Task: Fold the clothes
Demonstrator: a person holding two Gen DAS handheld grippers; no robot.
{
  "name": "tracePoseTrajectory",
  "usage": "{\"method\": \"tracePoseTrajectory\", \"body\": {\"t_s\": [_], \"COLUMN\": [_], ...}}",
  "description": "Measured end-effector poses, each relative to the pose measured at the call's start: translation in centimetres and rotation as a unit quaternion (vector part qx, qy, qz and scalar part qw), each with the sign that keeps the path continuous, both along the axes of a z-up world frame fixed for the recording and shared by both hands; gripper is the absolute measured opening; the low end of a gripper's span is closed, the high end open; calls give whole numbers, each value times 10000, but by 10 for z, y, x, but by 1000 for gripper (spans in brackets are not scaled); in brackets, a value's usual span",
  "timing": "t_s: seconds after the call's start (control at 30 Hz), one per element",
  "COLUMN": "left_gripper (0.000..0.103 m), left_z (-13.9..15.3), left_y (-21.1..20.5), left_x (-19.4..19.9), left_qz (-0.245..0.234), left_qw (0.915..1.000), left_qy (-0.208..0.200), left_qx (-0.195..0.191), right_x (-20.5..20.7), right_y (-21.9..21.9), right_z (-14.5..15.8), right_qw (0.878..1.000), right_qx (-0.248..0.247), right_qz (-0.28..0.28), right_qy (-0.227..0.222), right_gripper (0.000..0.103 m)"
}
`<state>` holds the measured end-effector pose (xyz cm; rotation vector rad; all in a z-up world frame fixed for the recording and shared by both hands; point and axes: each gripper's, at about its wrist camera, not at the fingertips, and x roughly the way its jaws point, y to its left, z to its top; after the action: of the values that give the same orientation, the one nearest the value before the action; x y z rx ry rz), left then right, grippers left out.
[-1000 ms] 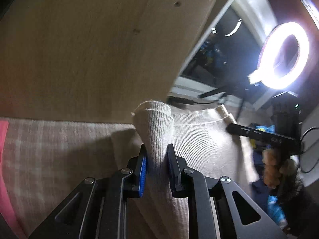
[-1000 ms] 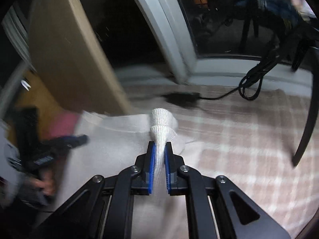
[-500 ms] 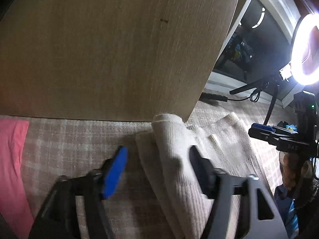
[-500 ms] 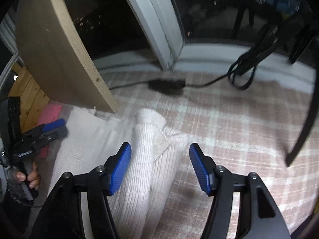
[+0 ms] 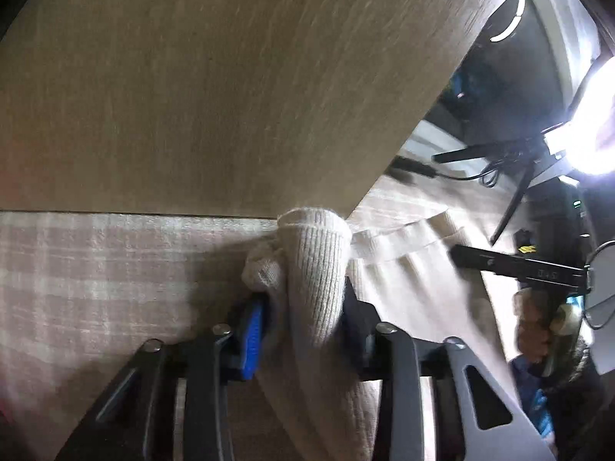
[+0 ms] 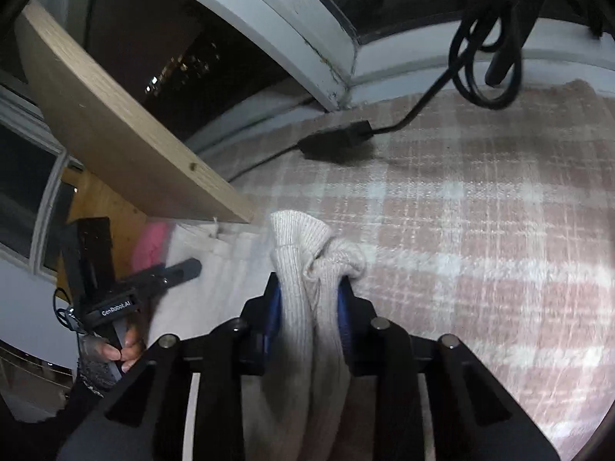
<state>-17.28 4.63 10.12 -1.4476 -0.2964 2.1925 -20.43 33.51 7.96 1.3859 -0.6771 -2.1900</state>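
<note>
A cream ribbed knit garment [image 5: 415,284] lies on the plaid cloth [image 5: 96,269]. In the left wrist view a bunched fold of it [image 5: 315,269] stands up between the fingers of my left gripper [image 5: 303,307], whose jaws are closing with the pads pressing on the knit. The right wrist view shows another bunched fold [image 6: 303,253] filling the gap of my right gripper [image 6: 309,299]; its jaws are closing too, pads against the fabric. Each view catches the other gripper held in a hand: the right one [image 5: 519,269] and the left one [image 6: 153,280].
A wooden panel [image 5: 230,77] [image 6: 115,134] stands just behind the garment. A black power adapter [image 6: 338,142] with its cable lies on the plaid cloth [image 6: 480,230] near the white window frame [image 6: 300,38]. A bright ring light [image 5: 592,134] is at the right; a pink cloth [image 6: 150,242] at the left.
Both grippers held a fold a second ago, stood wide open over the garment half a second ago, and now have their pads on thicker bunches of the knit again.
</note>
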Motion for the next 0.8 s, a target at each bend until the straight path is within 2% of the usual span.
{"method": "tracePoseTrajectory", "body": {"t_s": [0.1,0.2,0.4,0.5,0.57,0.67,0.7,0.77,0.8], "left_gripper": [24,23,23,23,23,23,23,24,25], "left_z": [14,38,123,181,211,240,237,221,203], "left_y": [-12,-24,-40,-50,-51,-54,-56,-59,-59], "left_x": [11,28,77,107,130,169,184,216,235], "left_qz": [21,27,-252,-423,-525,-645,-680,-766,-878], "left_qw": [9996,9984,9920,9855,9797,9702,9692,9697,9720], "left_qy": [35,142,650,1162,1550,2072,2123,2105,2027], "left_qx": [268,545,1053,1166,1155,1079,1047,971,807], "right_x": [21,57,129,170,202,254,272,305,322], "right_y": [-3,-3,-7,-10,-11,-19,-22,-30,-34], "right_z": [29,74,171,216,233,219,214,170,147], "right_qw": [9996,9972,9858,9730,9654,9571,9540,9592,9611], "right_qx": [-60,-108,92,379,528,914,1045,1429,1623], "right_qz": [-5,27,-91,-123,-140,-219,-246,-157,-108], "right_qy": [282,739,1674,2274,2550,2739,2798,2433,2233], "right_gripper": [23,23,23,23,23,22,22,23,23]}}
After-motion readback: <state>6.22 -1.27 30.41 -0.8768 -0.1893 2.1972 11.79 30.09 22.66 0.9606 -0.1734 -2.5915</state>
